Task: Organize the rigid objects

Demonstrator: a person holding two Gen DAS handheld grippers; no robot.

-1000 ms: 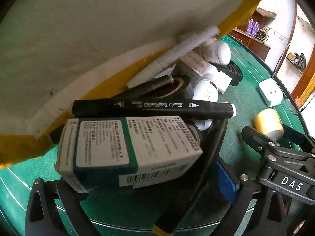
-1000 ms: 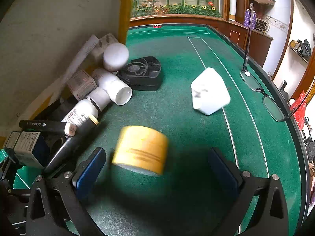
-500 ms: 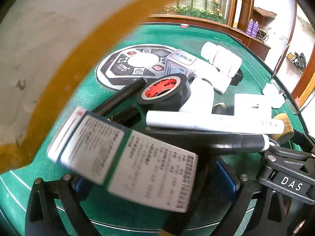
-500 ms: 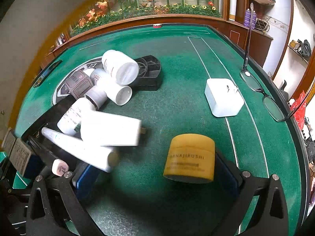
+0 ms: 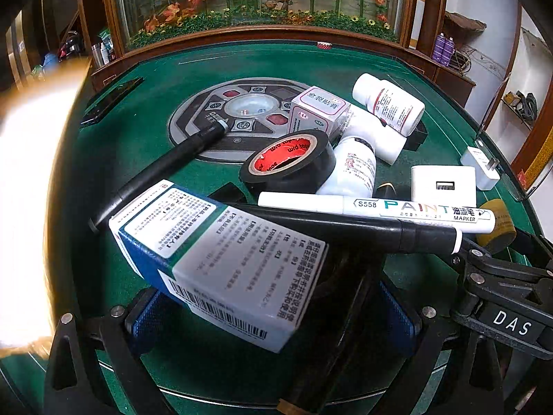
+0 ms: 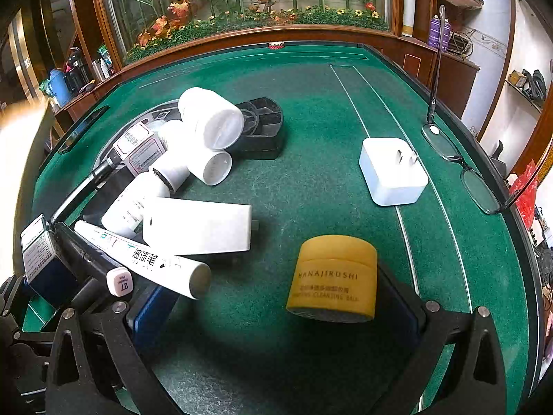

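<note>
A pile of small items lies on the green felt table [image 5: 138, 131]. A blue-and-white medicine box [image 5: 221, 263] rests tilted over my open left gripper [image 5: 273, 314], between its blue pads but not squeezed. Behind it lie a black marker [image 5: 345, 228], a white paint marker [image 5: 373, 207], a roll of black tape [image 5: 290, 162], white bottles [image 5: 387, 107] and a white charger block [image 5: 442, 183]. My right gripper [image 6: 276, 311] is open too. A yellow jar [image 6: 333, 276] stands between its fingers, close to the right one. The paint marker's end [image 6: 145, 259] lies over the right gripper's left finger.
A white plug adapter [image 6: 392, 173] sits alone at the right, with glasses [image 6: 463, 169] near the table's right rim. A black tray [image 6: 259, 128] lies behind the bottles. A dark phone [image 5: 110, 100] is at the far left. A blurred white-and-yellow shape [image 5: 31, 207] fills the left edge.
The large white-and-yellow container that covered the pile has swung up and off to the left. The items tumbled out and settled; the yellow jar came to rest between the right gripper's fingers.
</note>
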